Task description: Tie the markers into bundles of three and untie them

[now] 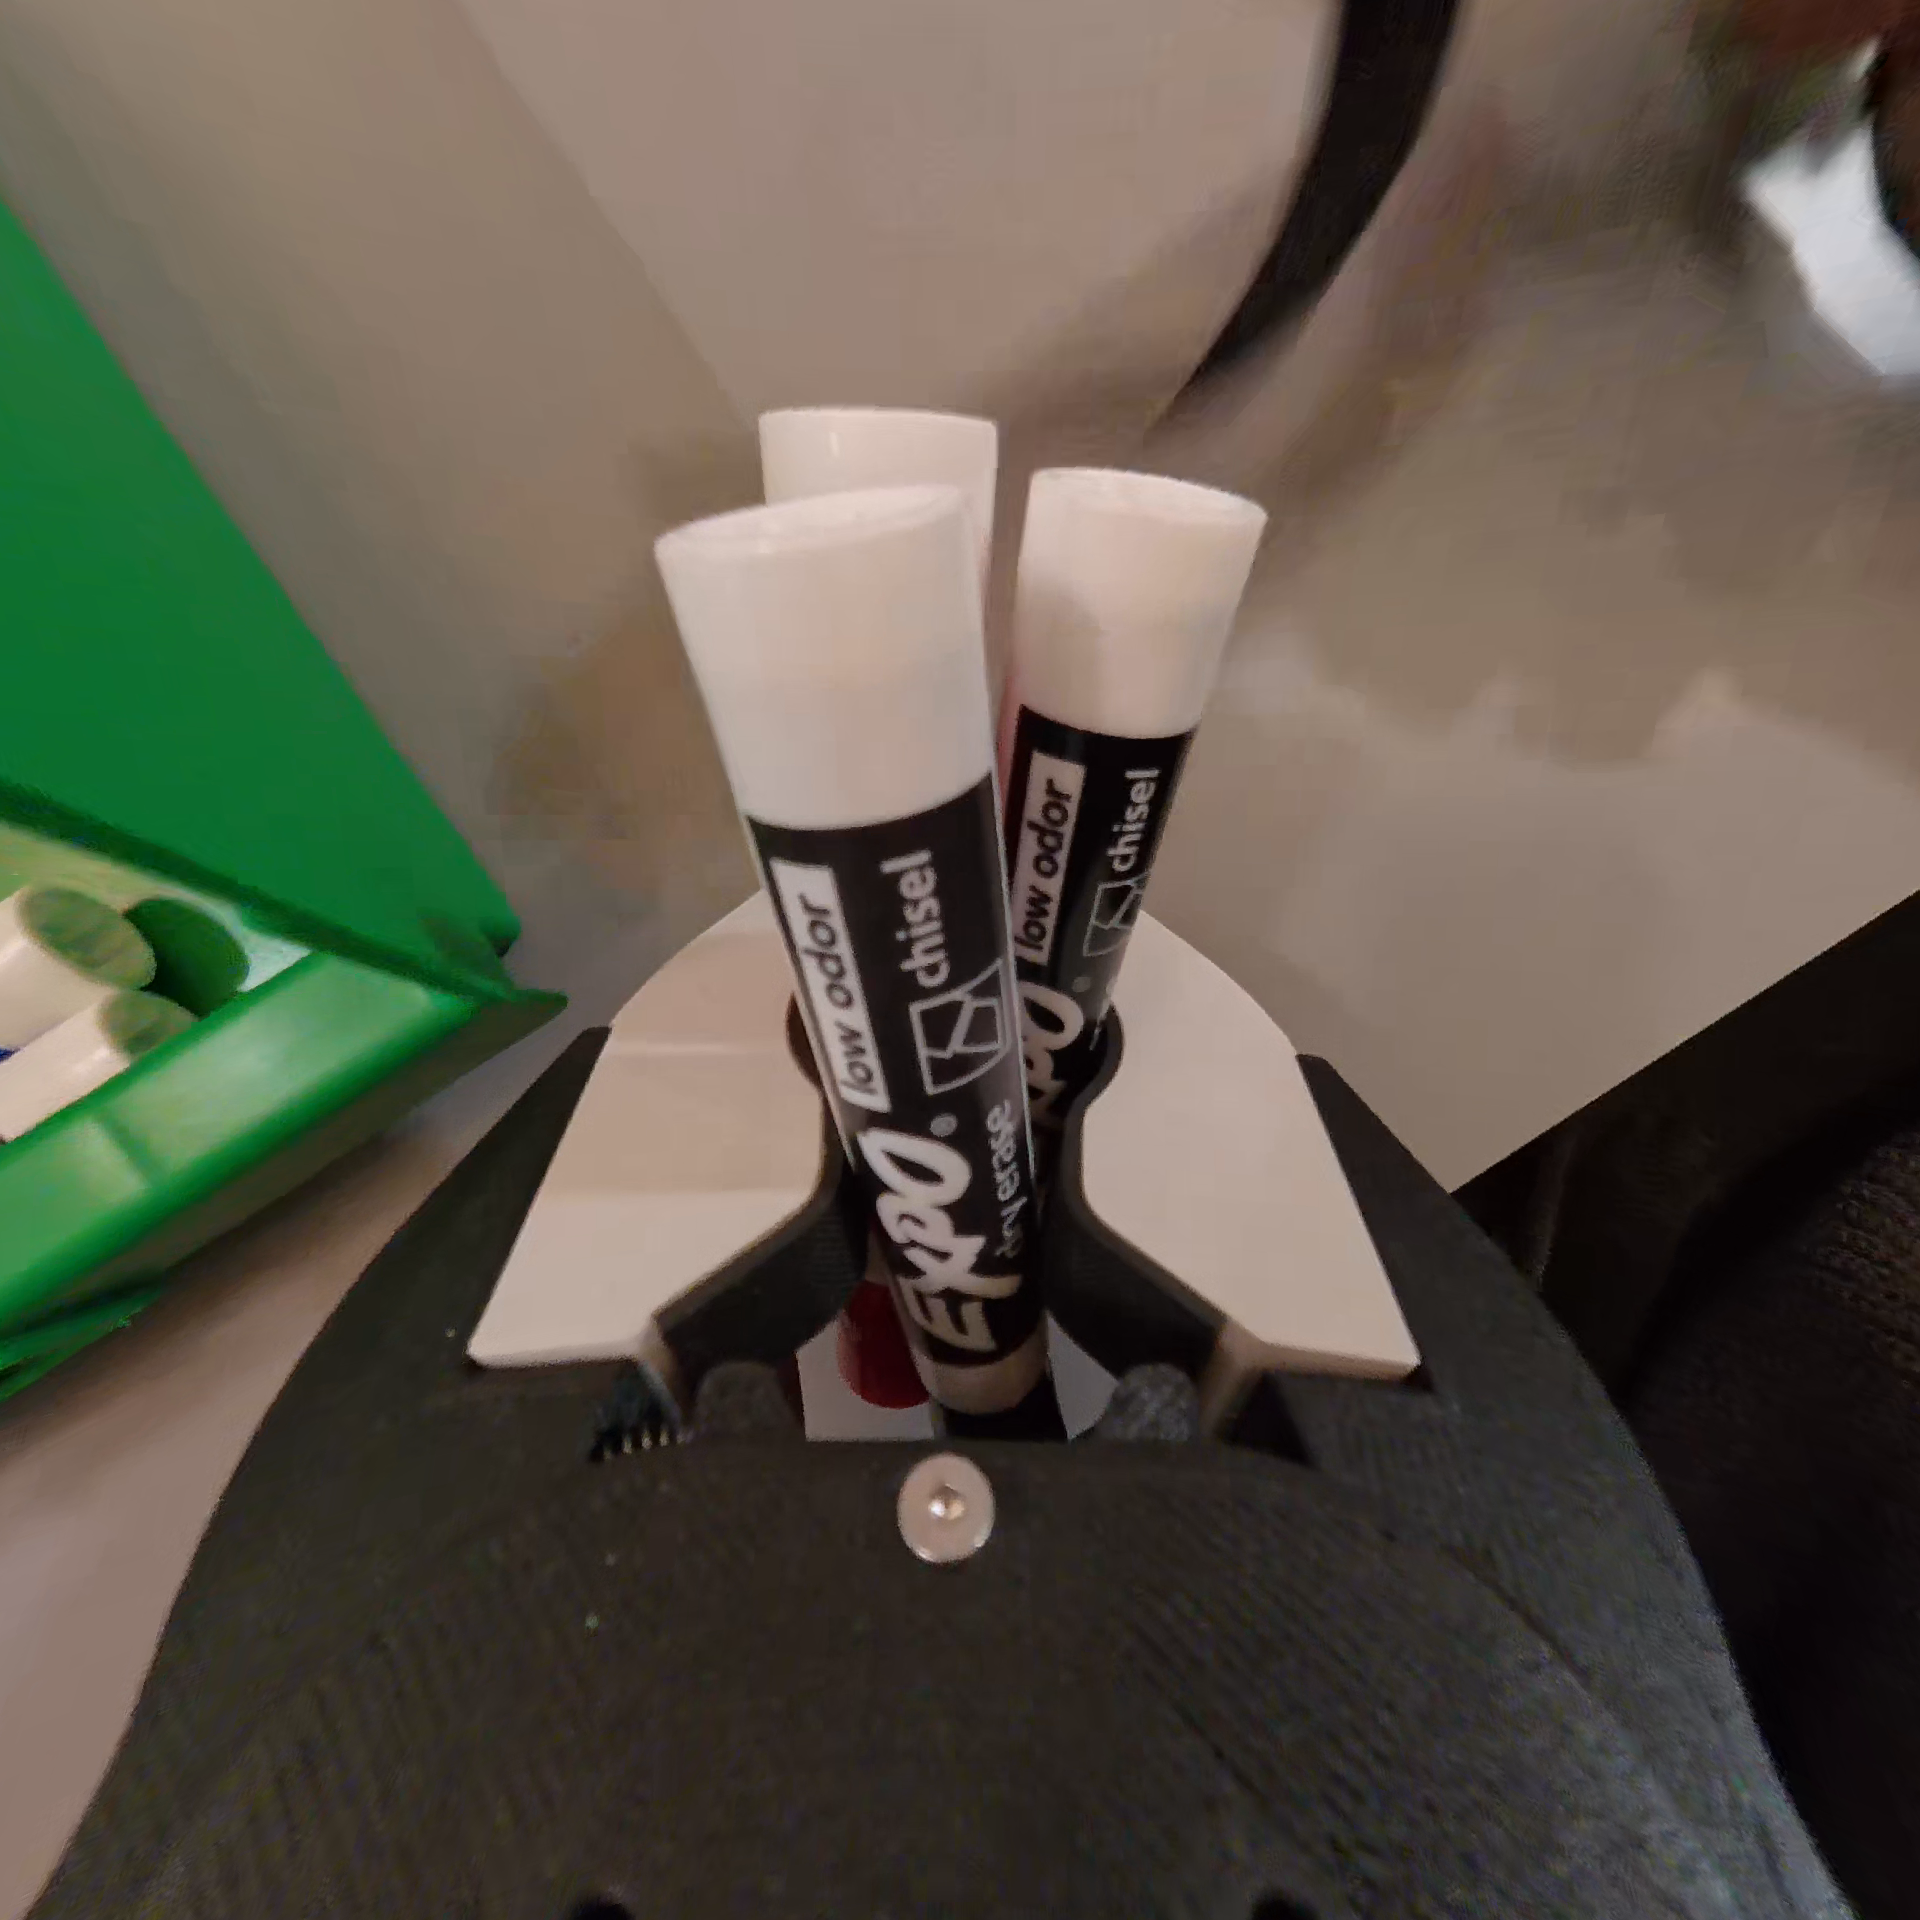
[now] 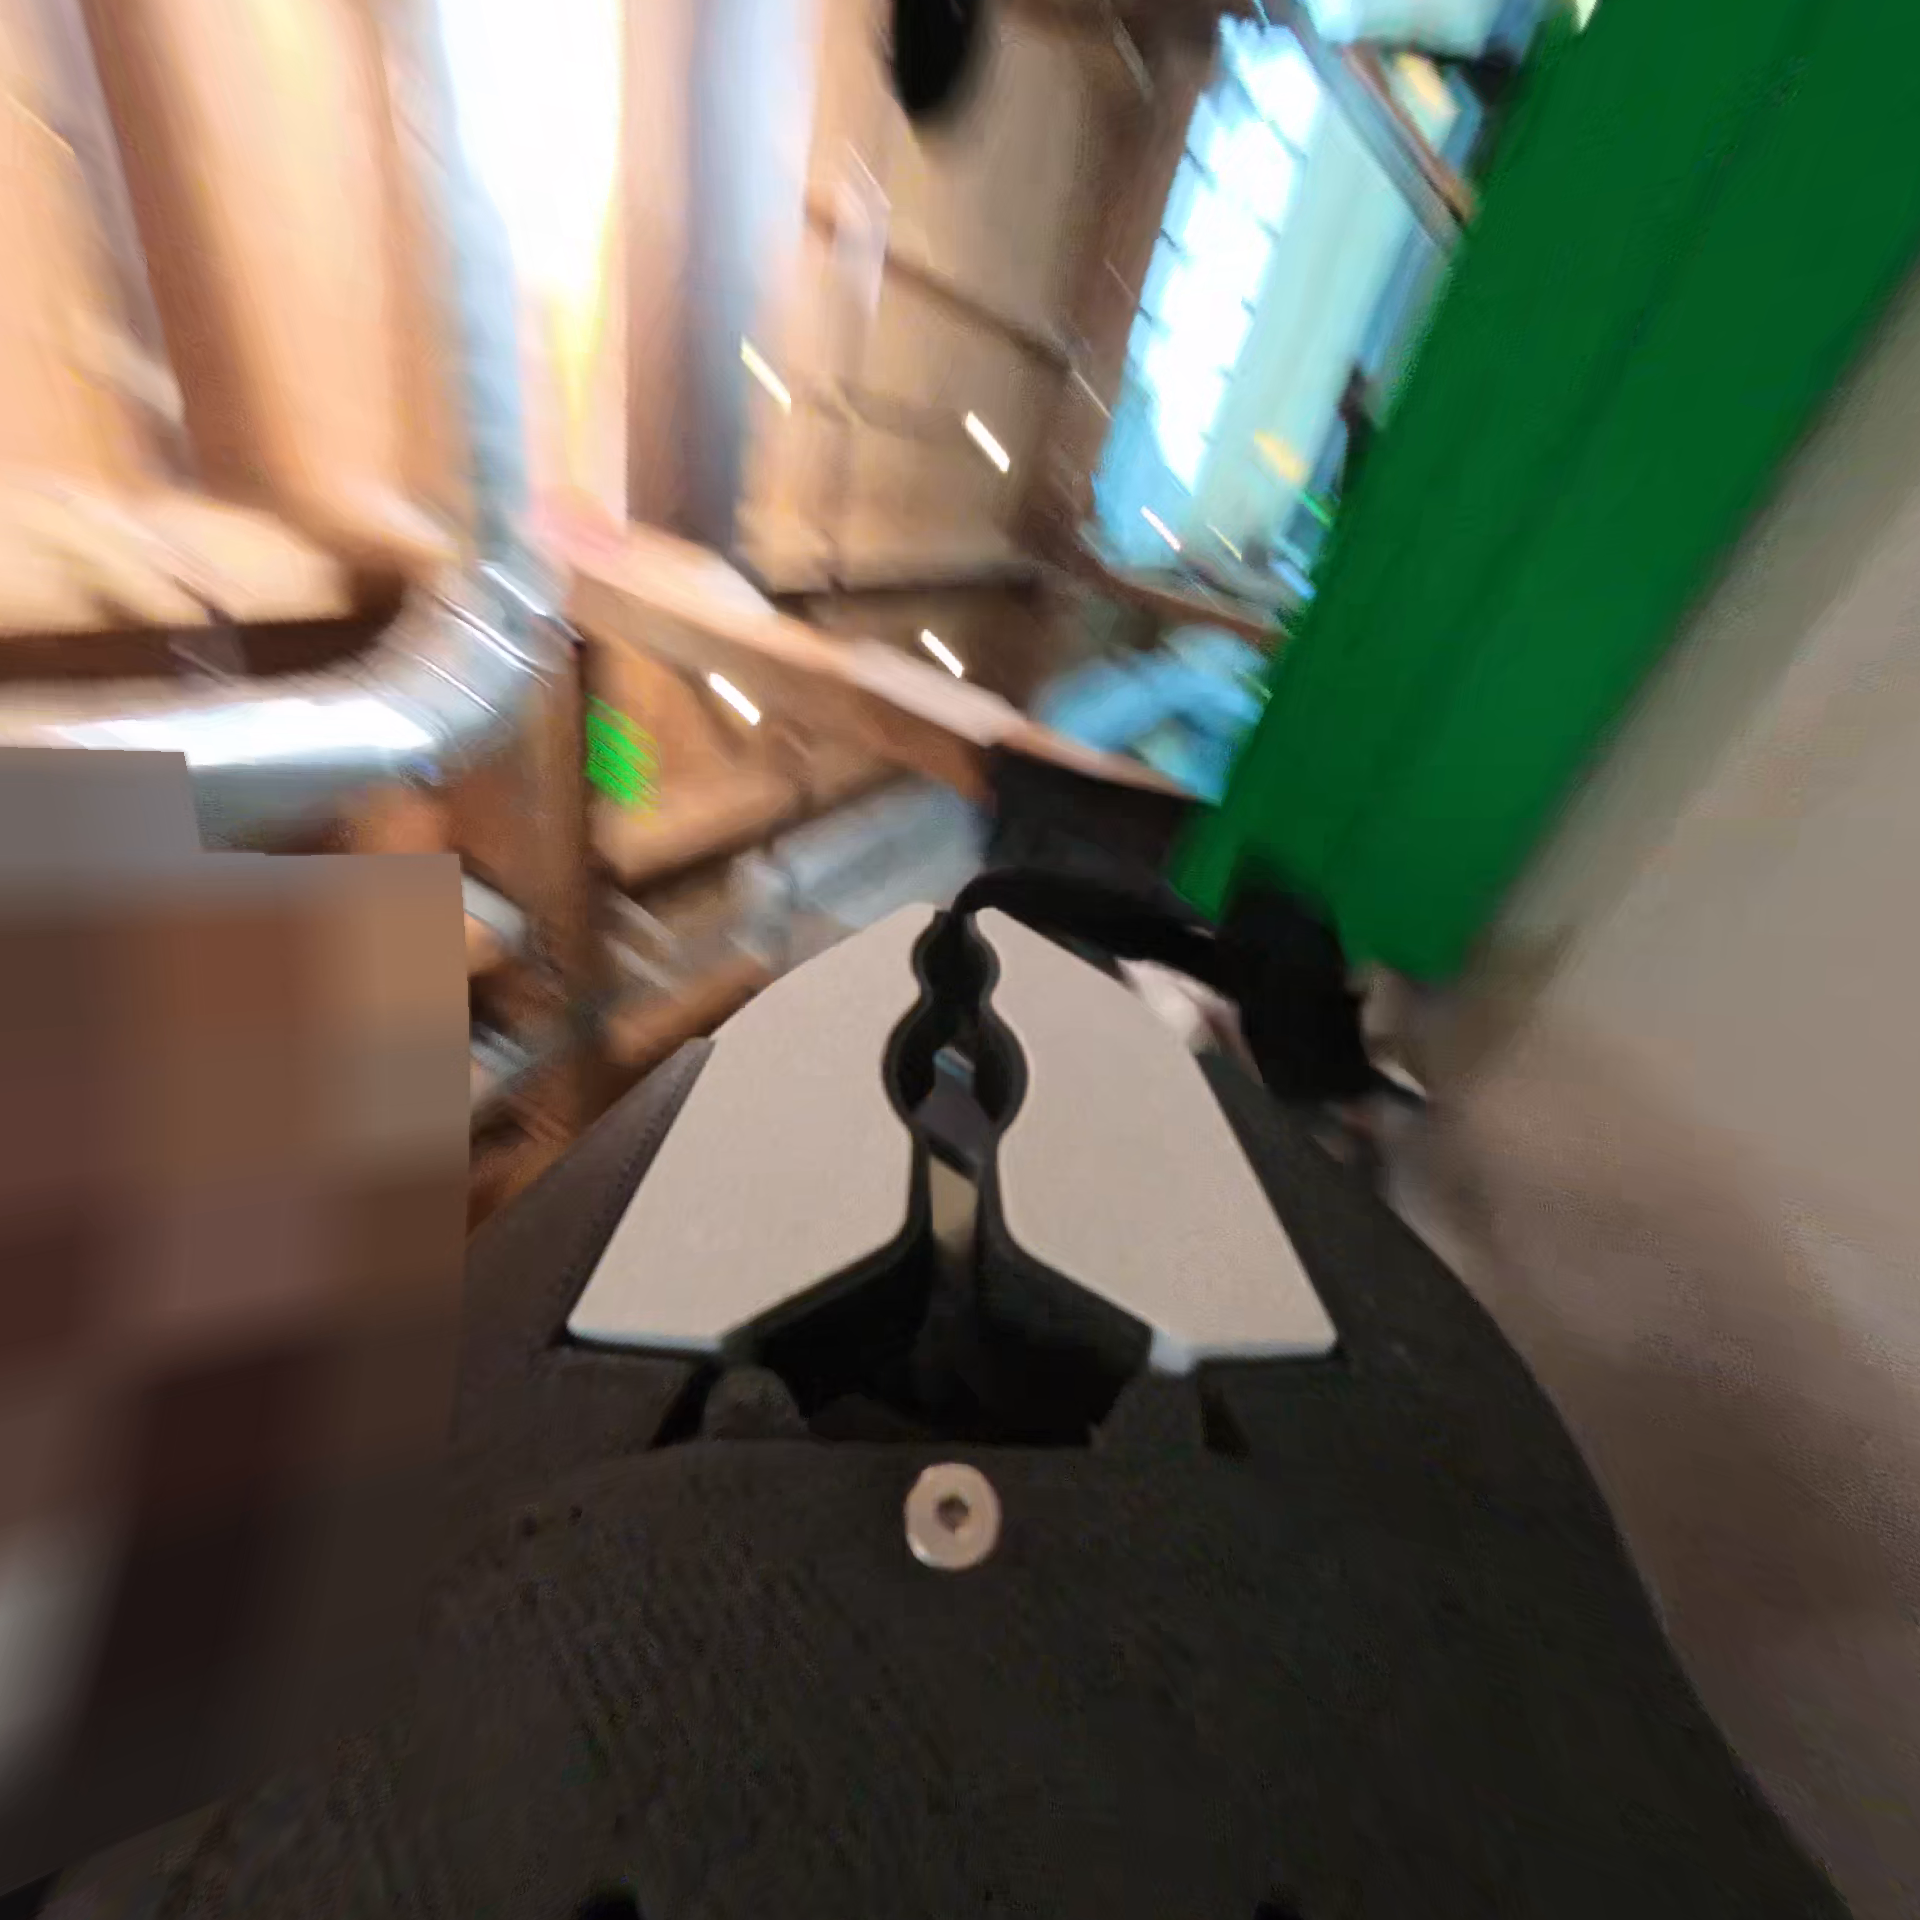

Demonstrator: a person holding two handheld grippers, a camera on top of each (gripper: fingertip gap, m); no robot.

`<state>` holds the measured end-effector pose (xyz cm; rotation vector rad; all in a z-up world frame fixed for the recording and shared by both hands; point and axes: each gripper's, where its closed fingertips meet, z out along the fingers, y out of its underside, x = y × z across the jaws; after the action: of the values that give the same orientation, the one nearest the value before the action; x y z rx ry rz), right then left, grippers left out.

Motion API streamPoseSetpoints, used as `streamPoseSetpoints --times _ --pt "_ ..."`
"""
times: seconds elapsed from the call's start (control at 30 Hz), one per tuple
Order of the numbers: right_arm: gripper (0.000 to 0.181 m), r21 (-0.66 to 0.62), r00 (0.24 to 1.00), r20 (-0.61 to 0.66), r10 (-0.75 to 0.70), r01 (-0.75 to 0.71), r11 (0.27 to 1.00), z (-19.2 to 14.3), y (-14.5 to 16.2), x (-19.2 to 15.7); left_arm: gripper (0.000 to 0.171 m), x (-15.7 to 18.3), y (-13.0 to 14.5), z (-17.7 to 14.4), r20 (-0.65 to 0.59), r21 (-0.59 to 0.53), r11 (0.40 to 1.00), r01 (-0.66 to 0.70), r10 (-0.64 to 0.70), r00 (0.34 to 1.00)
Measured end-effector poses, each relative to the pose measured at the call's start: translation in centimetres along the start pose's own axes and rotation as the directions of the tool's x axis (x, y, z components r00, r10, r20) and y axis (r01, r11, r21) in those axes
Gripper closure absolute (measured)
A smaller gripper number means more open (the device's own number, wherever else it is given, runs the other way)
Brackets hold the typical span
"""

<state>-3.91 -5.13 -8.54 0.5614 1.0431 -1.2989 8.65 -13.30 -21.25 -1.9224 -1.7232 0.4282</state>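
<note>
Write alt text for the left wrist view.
The left gripper is shut on three markers with white ends, bundled between its fingers. A green bin at left holds more markers over a pale tabletop.

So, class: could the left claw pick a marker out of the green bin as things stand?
Probably not: the left claw is shut on three markers, leaving no free grip, though the green bin sits close beside it.

Green bin (image 1: pixel 156 665) with white-ended markers (image 1: pixel 62 966); black cable (image 1: pixel 1340 177); blurred wooden shelving (image 2: pixel 727 665).
</note>
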Motion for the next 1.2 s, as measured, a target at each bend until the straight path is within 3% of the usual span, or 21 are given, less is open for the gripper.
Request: streamPoseSetpoints --times 0.03,0.07,0.1,0.2,0.3,0.43,0.6,0.77,0.9,1.2 --pt "0.179 0.052 0.994 -0.091 -0.052 0.057 0.997 -2.0 -1.7 0.4 0.129 0.0 0.0 0.0 0.003 0.007 1.000 0.003 -0.003 1.000" --pt "0.180 0.031 0.932 -0.318 -0.173 0.192 0.981 -4.2 -2.6 2.4 0.128 0.0 0.0 0.0 0.013 0.004 1.000 0.002 -0.002 1.000" --pt "0.180 0.019 0.900 -0.378 -0.217 0.242 0.970 -5.3 -3.0 2.5 0.129 0.0 0.0 0.0 0.014 -0.003 1.000 0.004 -0.004 1.000" --pt "0.180 -0.011 0.930 -0.276 -0.241 0.248 0.969 -4.2 -2.0 0.6 0.128 0.1 -0.2 0.0 -0.014 0.000 1.000 0.030 -0.030 0.999" --pt "0.180 -0.135 0.942 -0.206 -0.263 0.239 0.962 -3.1 0.2 0.3 0.128 0.6 -0.2 -0.5 -0.094 0.003 0.994 0.111 -0.110 0.989" --pt "0.180 -0.383 0.956 -0.084 -0.281 0.230 0.895 -1.5 5.3 -0.1 0.128 0.6 -2.3 -2.8 -0.147 0.108 0.981 0.164 -0.147 0.978" --pt "0.179 -0.614 0.891 -0.212 -0.403 0.199 0.763 -1.4 9.2 4.0 0.129 1.2 -3.5 -4.0 -0.139 0.120 0.988 0.097 -0.080 0.987" --pt "0.179 -0.724 0.855 -0.227 -0.466 0.172 0.668 -2.1 11.2 5.2 0.129 1.6 -2.8 -0.4 -0.059 0.018 0.999 -0.039 0.040 0.997" --pt "0.179 -0.756 0.825 -0.256 -0.504 0.154 0.636 -2.4 11.5 6.0 0.128 1.4 -2.1 1.2 0.029 -0.070 0.987 -0.147 0.149 0.988" --pt "0.179 -0.774 0.715 -0.311 -0.626 0.191 0.603 -3.8 9.8 6.9 0.129 1.4 -1.9 0.6 0.050 -0.054 0.991 -0.122 0.124 0.991"
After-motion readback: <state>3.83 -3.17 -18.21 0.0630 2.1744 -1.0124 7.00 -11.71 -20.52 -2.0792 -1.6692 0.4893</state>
